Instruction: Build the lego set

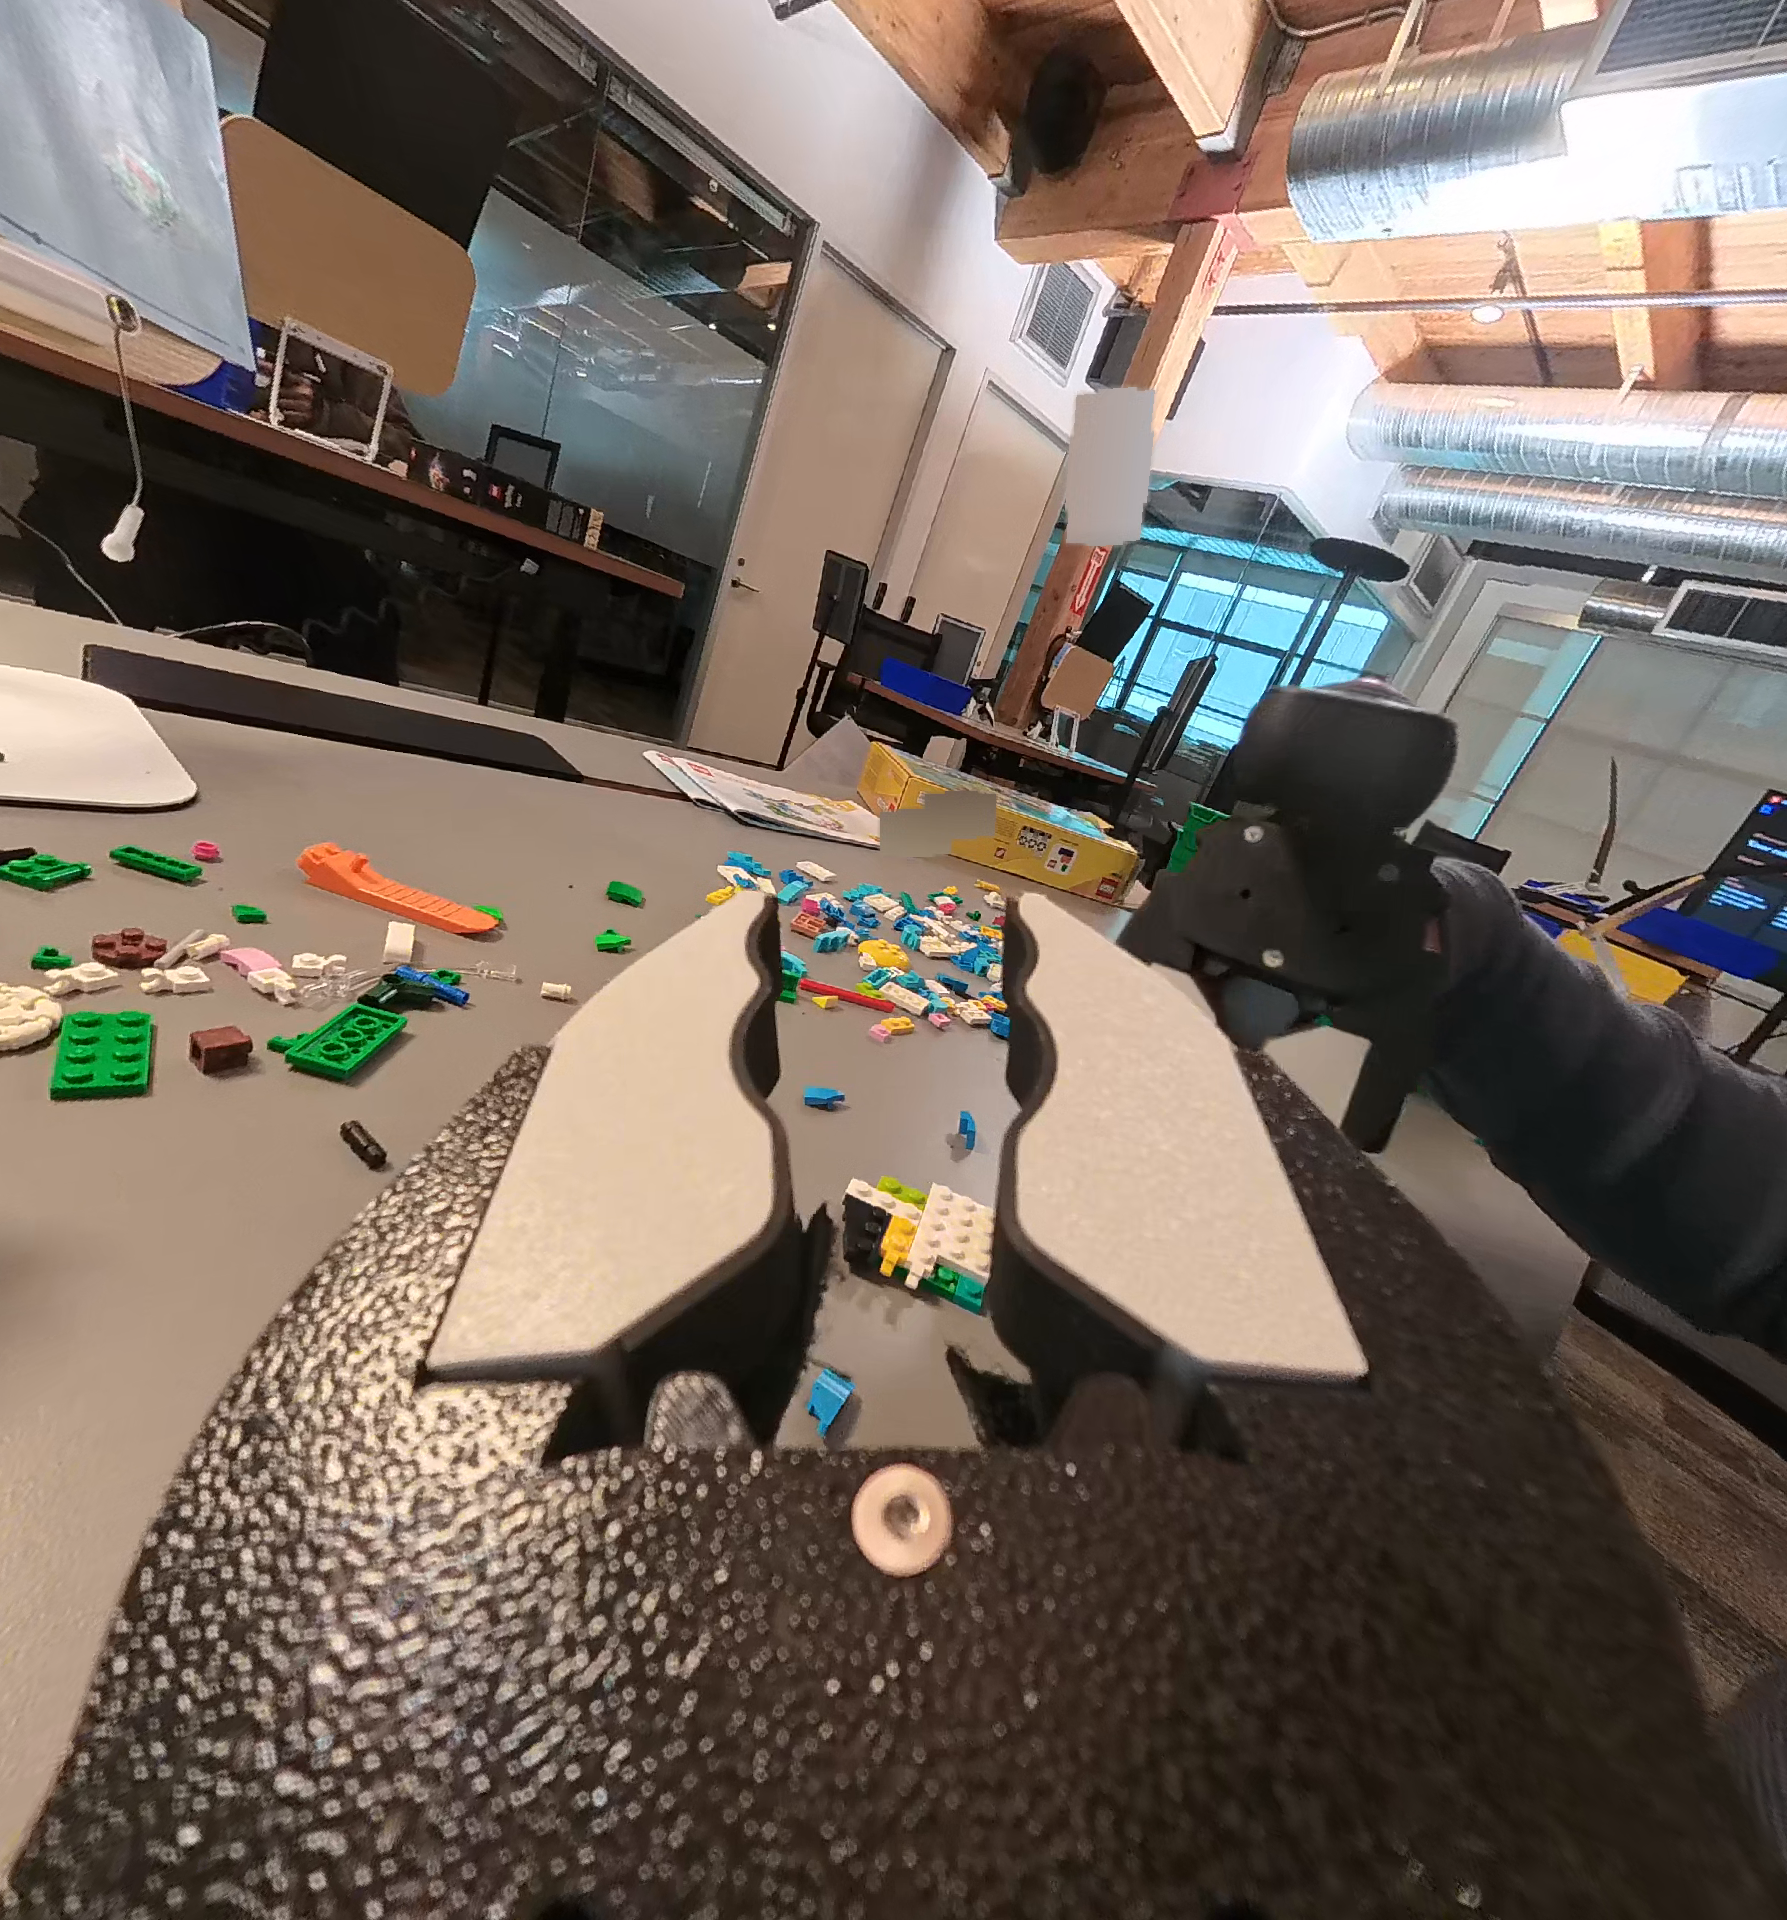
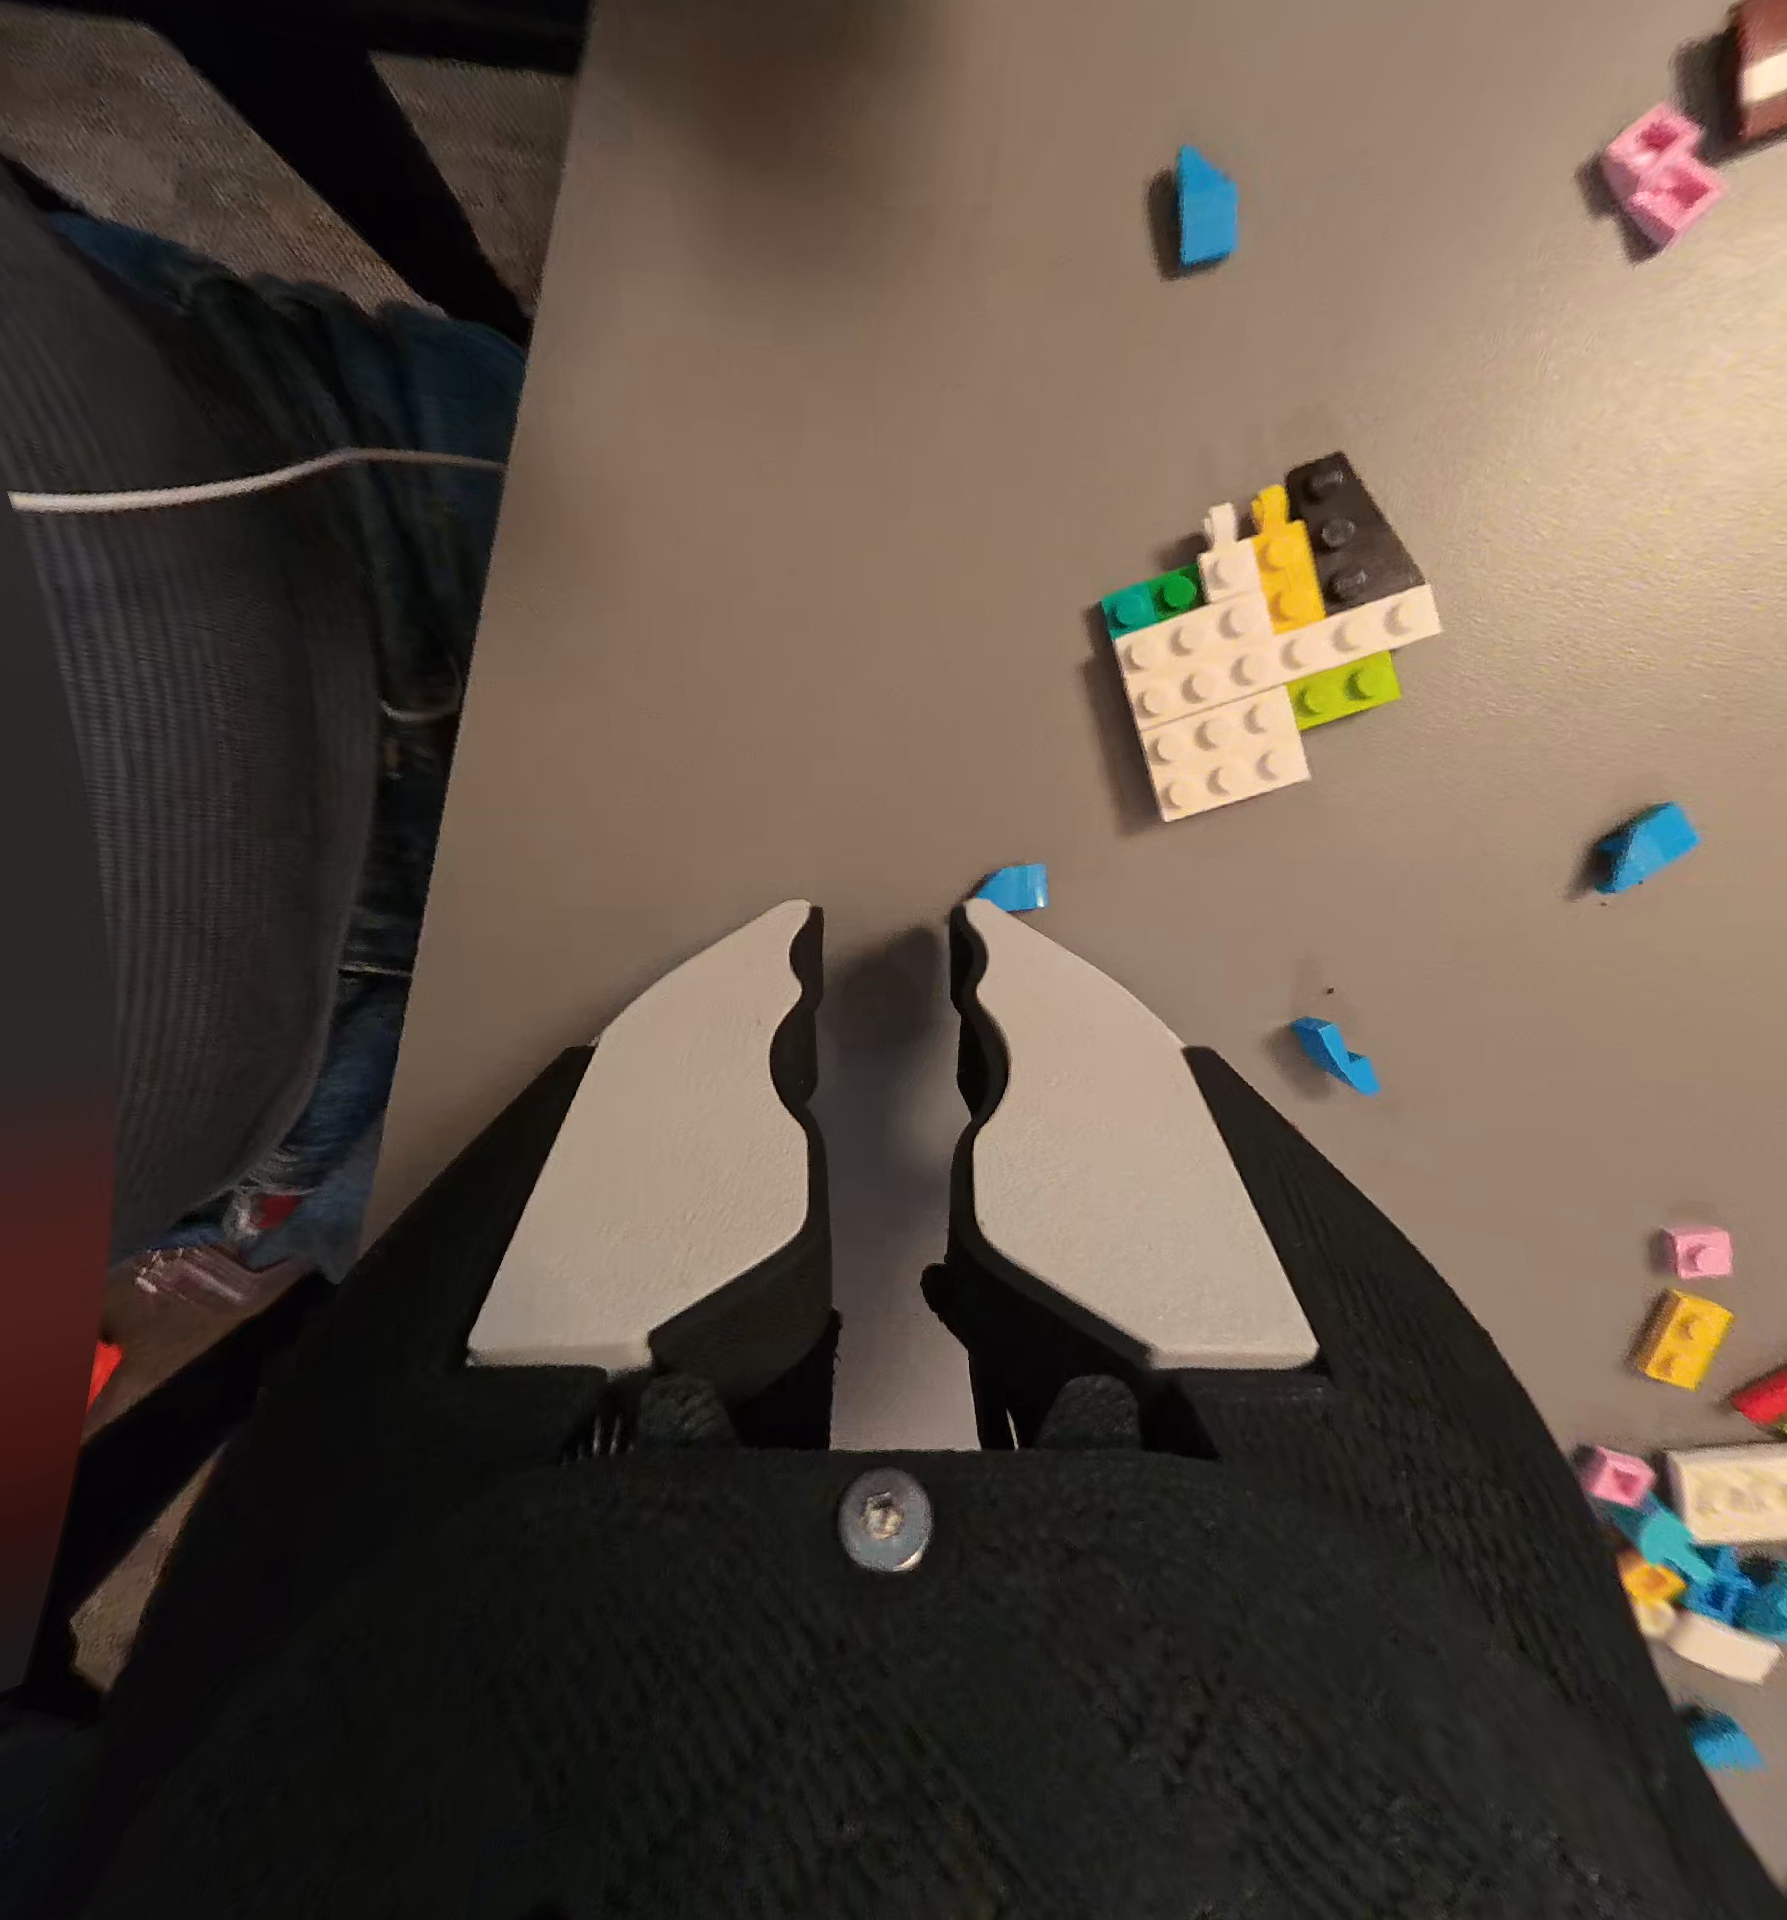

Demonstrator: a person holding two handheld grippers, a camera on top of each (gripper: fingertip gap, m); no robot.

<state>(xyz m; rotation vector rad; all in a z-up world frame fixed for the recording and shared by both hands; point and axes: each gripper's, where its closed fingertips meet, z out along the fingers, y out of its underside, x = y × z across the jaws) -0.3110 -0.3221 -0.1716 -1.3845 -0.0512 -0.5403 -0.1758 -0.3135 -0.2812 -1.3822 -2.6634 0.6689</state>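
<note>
Grey table (image 2: 764, 520); orange separator (image 1: 395, 890) only in left view, both claws (image 1: 891, 914) (image 2: 886, 914) parted, empty.

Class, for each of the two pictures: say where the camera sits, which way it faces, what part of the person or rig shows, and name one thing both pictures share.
Left wrist view: rides the left hand-held gripper, low over the grey table, facing across the loose bricks into the room; the right hand-held gripper and a sleeve show.
Right wrist view: rides the right hand-held gripper, looking steeply down at the table edge; the person's clothing shows.
Shared: the partly built white Lego model.
</note>
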